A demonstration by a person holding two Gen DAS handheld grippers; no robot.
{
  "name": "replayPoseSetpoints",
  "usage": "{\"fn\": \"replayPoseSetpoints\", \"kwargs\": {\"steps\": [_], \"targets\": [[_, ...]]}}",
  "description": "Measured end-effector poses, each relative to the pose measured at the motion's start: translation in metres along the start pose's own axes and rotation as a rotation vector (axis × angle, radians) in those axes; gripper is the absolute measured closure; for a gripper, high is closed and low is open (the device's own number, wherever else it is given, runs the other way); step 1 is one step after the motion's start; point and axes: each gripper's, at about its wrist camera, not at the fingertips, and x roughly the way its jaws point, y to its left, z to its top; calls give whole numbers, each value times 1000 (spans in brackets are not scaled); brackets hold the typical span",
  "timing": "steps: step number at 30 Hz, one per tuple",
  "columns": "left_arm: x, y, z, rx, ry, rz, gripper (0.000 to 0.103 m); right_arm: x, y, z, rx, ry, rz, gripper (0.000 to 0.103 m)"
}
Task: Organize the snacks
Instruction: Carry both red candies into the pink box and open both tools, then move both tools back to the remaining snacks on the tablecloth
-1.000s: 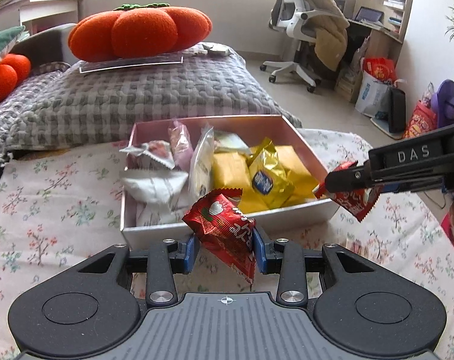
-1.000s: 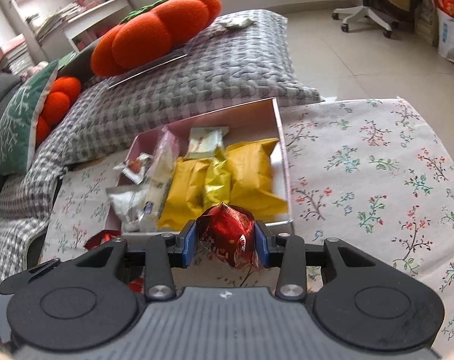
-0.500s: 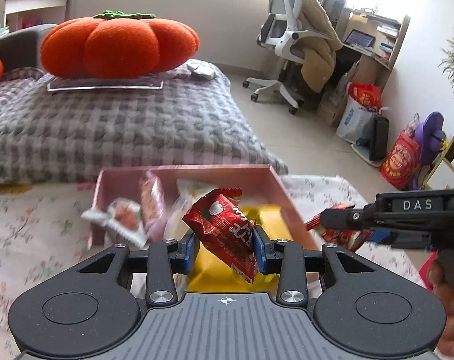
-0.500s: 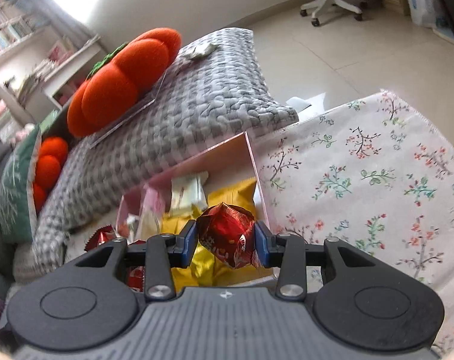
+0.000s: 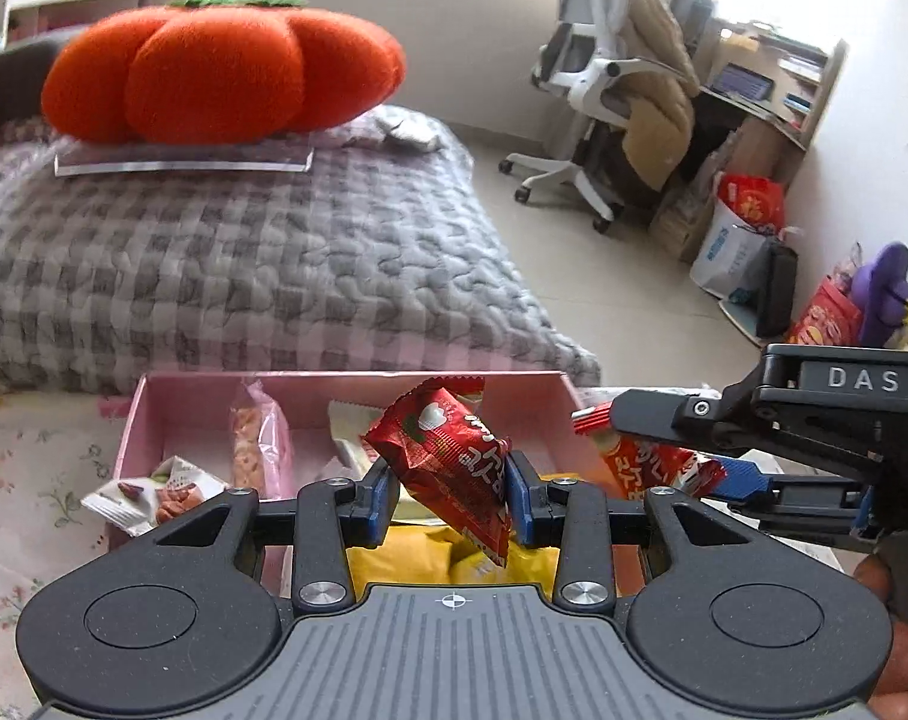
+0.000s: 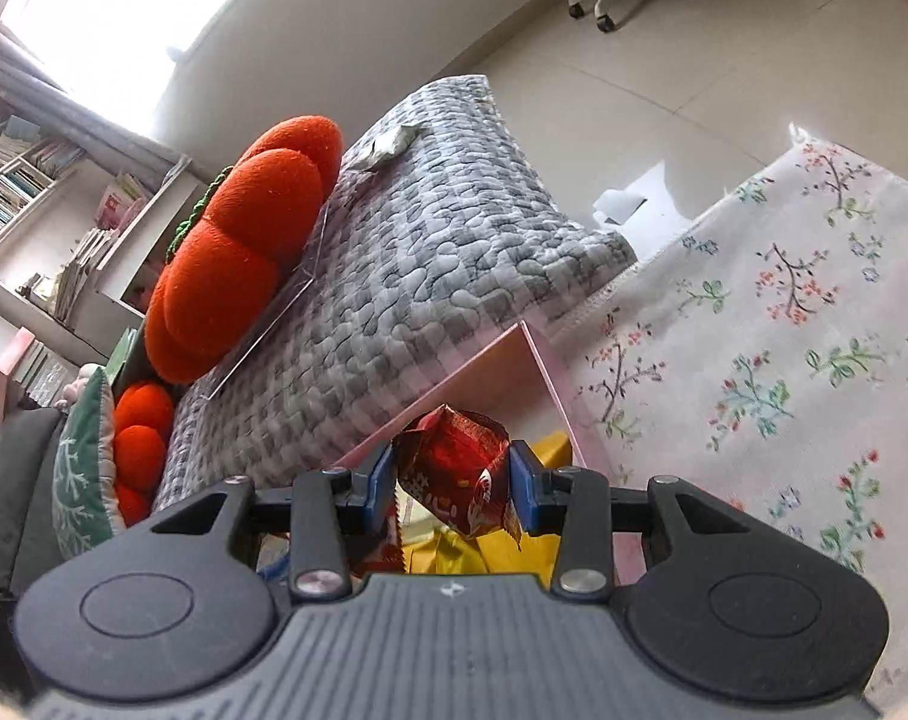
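My left gripper is shut on a red snack packet and holds it above the pink box. The box holds a pink wrapped bar, a white packet and yellow packets. My right gripper is shut on another red snack packet over the box's right end. In the left wrist view the right gripper comes in from the right with its red packet.
The box sits on a floral cloth. Behind it lies a grey checked quilt with an orange pumpkin cushion. An office chair and bags stand on the floor at the right.
Both grippers have moved forward over the box with their red packets still held. The right gripper has tilted and come closer to the left one.
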Motion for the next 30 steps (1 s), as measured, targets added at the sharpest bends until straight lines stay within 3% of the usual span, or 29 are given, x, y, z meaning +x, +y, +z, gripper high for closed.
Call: {"fn": "replayPoseSetpoints", "kwargs": {"steps": [3,7,11,19,22,26,30], "targets": [[4,11,2,-65,-12,-6,66,8,6,0,-17,-15,-6,66],[-2,17,4,-62,-30,17,58,11,16,-2,-82,-45,-6,51],[-20,19,11,-74,-53,7,56,4,16,-1,-97,-63,-44,51],[-69,10,22,-91,-97,10,53,-33,14,-4,-52,-77,-14,51],[-89,9,15,-90,-89,16,52,-46,20,-7,-53,-66,-6,49],[-110,7,-8,-18,-65,82,48,-62,24,-18,-98,-50,-21,43],[-129,15,-40,21,-11,117,47,-76,28,-30,-159,-17,-72,41]]}}
